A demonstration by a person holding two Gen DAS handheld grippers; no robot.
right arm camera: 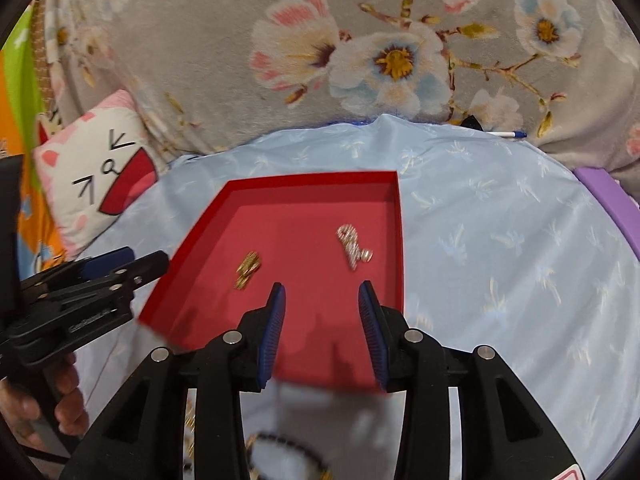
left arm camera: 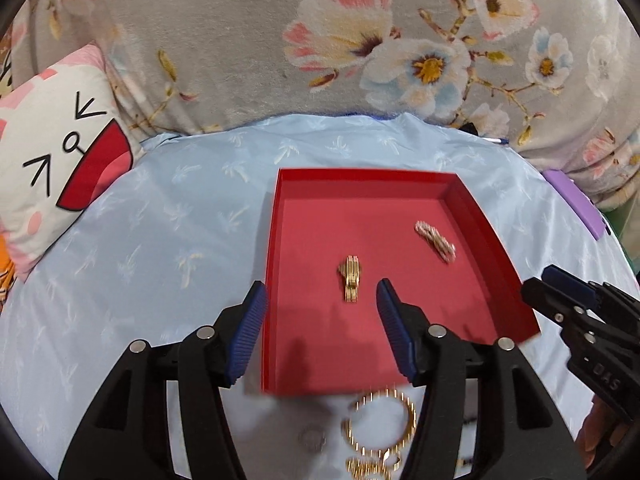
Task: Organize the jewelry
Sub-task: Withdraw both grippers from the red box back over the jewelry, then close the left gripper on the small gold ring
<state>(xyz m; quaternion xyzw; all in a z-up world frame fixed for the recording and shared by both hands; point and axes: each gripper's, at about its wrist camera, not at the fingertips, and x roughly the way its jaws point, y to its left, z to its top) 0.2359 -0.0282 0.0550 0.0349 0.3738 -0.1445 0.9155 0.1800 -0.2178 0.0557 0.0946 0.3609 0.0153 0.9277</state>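
A red tray (left arm camera: 496, 240) (right arm camera: 400, 240) lies on the pale blue cloth. In it rest a small gold piece (left arm camera: 351, 283) (right arm camera: 247, 267) and a sparkly pink-white piece (left arm camera: 435, 240) (right arm camera: 354, 247). My left gripper (left arm camera: 322, 312) is open above the tray's near left part, nothing between its pads. My right gripper (right arm camera: 322, 316) is open over the tray's near edge, also with nothing in it. Each gripper shows in the other's view: the right gripper (left arm camera: 576, 300) and the left gripper (right arm camera: 120, 268). A gold ring-shaped chain (left arm camera: 382, 428) lies on the cloth in front of the tray.
A cartoon-face pillow (left arm camera: 60, 160) (right arm camera: 100, 176) sits at the left. A floral grey blanket (left arm camera: 320, 40) rises behind the cloth. A purple object (left arm camera: 576, 204) (right arm camera: 608, 196) lies at the right edge. A dark beaded bracelet (right arm camera: 288, 452) and a pen (right arm camera: 508, 134) lie on the cloth.
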